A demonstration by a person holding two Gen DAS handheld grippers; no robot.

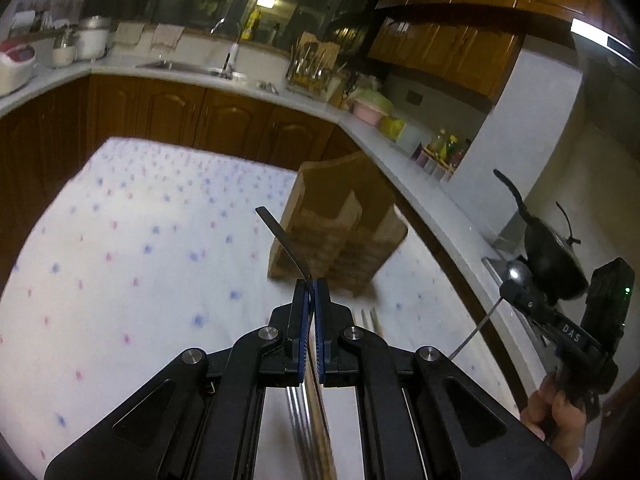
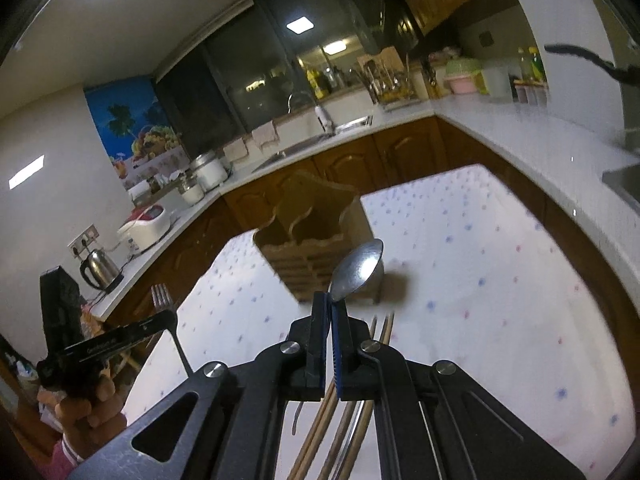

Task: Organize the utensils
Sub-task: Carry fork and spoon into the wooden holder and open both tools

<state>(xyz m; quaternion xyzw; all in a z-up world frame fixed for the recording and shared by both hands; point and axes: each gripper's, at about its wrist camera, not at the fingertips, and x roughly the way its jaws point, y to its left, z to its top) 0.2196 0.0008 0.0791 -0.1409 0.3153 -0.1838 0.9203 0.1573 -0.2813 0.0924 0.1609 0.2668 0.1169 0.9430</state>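
My left gripper (image 1: 311, 286) is shut on a metal fork (image 1: 280, 236), whose handle sticks up forward; the tines show below the fingers. It hangs above the table, just short of the wooden utensil holder (image 1: 340, 224). My right gripper (image 2: 331, 300) is shut on a metal spoon (image 2: 358, 268), bowl up, above the table near the same holder (image 2: 316, 232). The right gripper with its spoon also shows in the left wrist view (image 1: 516, 286). The left gripper with its fork also shows in the right wrist view (image 2: 162, 314). Several wooden chopsticks (image 2: 384, 330) lie on the table under the right gripper.
The table wears a white cloth with blue and pink dots (image 1: 140, 240). A white L-shaped counter (image 1: 248, 84) runs behind, with a sink, a dish rack (image 1: 314, 68), a rice cooker and a kettle (image 2: 98, 270). A black wok (image 1: 548, 248) sits at the right.
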